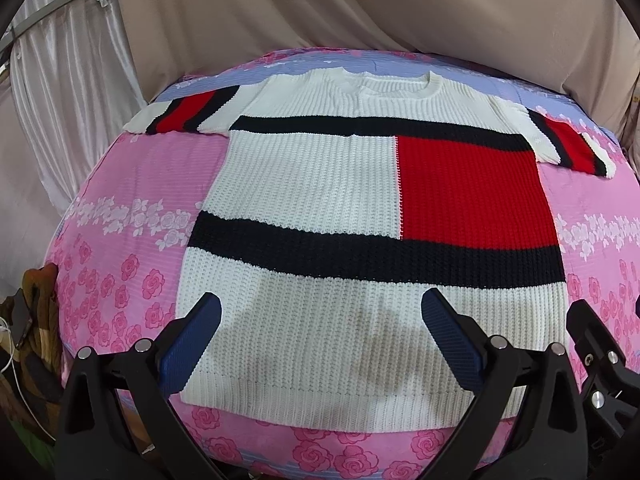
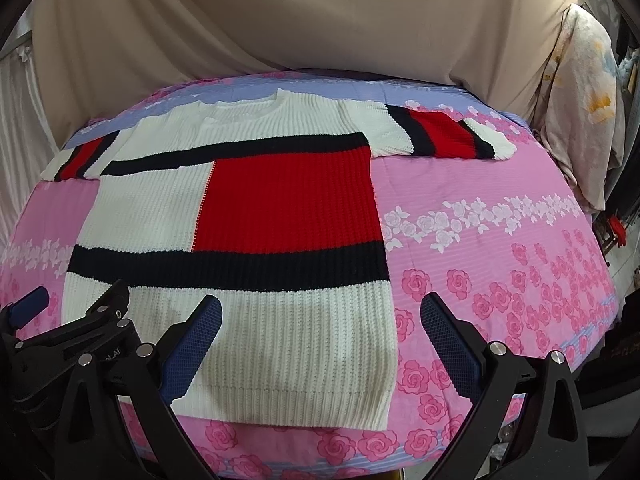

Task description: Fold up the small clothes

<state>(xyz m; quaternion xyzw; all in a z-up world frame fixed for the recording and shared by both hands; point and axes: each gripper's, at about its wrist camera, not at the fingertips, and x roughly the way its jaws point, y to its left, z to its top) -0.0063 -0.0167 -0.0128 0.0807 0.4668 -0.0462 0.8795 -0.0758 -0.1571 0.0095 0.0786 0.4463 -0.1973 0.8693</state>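
The left gripper (image 1: 320,340) is held wide open above the sweater's hem, with nothing between its blue pads; the right gripper (image 2: 320,340) is spread just as wide beside it, over the hem's right corner, and nothing is gripped there either. Both appear poised at the near edge, probably so that a first fold can be started from the hem or the sides.

One sweater (image 1: 360,208) is laid flat, front up, at the middle of the floral bedsheet (image 1: 120,240), its collar turned away from the grippers. Its two short sleeves are spread outward, presumably so that each can be folded inward over the body. Two black bands are counted across the body, one red block (image 1: 472,192) between them on the right half, and one red stripe on each sleeve.

Beyond the sweater's collar a beige drape (image 1: 360,8) is hung. To the sweater's right a pale printed cloth (image 2: 580,92) is seen hanging; to its left, some brown clutter (image 1: 32,320) is glimpsed past the sheet's edge.
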